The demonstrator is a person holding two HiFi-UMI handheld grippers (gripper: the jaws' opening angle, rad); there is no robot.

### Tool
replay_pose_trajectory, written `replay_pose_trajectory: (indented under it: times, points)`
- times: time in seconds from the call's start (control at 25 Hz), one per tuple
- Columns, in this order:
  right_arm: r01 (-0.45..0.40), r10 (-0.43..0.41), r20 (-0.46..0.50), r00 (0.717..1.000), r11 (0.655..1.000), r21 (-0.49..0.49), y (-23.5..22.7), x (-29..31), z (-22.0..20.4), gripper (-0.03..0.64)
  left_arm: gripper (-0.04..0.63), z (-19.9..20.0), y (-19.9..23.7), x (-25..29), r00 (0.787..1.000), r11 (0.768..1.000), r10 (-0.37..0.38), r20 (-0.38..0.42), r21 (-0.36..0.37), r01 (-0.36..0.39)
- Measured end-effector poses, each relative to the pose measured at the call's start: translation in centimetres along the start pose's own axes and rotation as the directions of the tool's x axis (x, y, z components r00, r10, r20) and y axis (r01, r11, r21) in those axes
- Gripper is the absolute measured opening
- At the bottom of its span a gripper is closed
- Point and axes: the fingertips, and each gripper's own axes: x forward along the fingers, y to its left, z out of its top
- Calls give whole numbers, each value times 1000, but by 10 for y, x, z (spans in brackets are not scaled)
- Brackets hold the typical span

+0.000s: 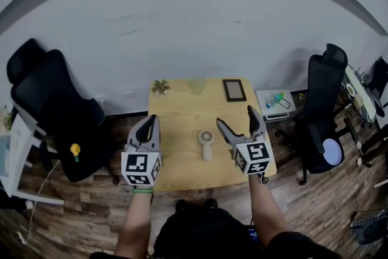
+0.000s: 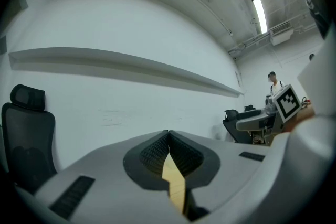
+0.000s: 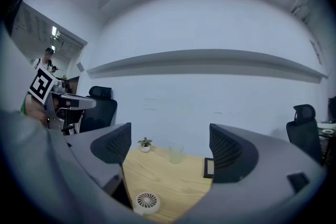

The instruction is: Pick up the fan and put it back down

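Nearest me, above the desk [image 1: 179, 130], my left tool [image 1: 153, 121] is pressed together and empty, and my right tool [image 1: 235, 116] is spread wide. The fan [image 1: 207, 144] lies flat mid-desk between them, untouched. I'd lower the right tool squarely over its slim handle before closing.

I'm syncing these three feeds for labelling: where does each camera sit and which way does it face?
Head view: on the person's head, looking steeply down at the table, fan, both forearms, the left claw and right claw.
Left gripper view: rides the left claw, facing the wall over its shut jaws.
Right gripper view: rides the right claw, facing the wall between its open jaws.
Shared: head and right gripper views both show the fan.
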Motion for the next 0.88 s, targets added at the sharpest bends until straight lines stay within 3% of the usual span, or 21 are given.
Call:
replay_pose_trajectory:
  times: [0.16, 0.32, 0.64, 0.88]
  points:
    - [-18, 20, -68, 997, 1000, 24, 8, 10, -27, 472, 23, -13, 1, 1, 999, 1000, 3, -32, -3, -3]
    - [-36, 45, -205, 978, 998, 49, 25, 22, -86, 472, 23, -31, -1, 2, 997, 1000, -6, -71, -11, 5]
    - [-67, 125, -509, 852, 989, 130, 79, 20, -211, 471, 23, -56, -6, 1, 992, 999, -23, -123, -31, 20]
    - [-16, 131, -634, 762, 983, 183, 95, 24, -259, 425, 24, -67, -3, -4, 988, 999, -28, -154, -31, 24]
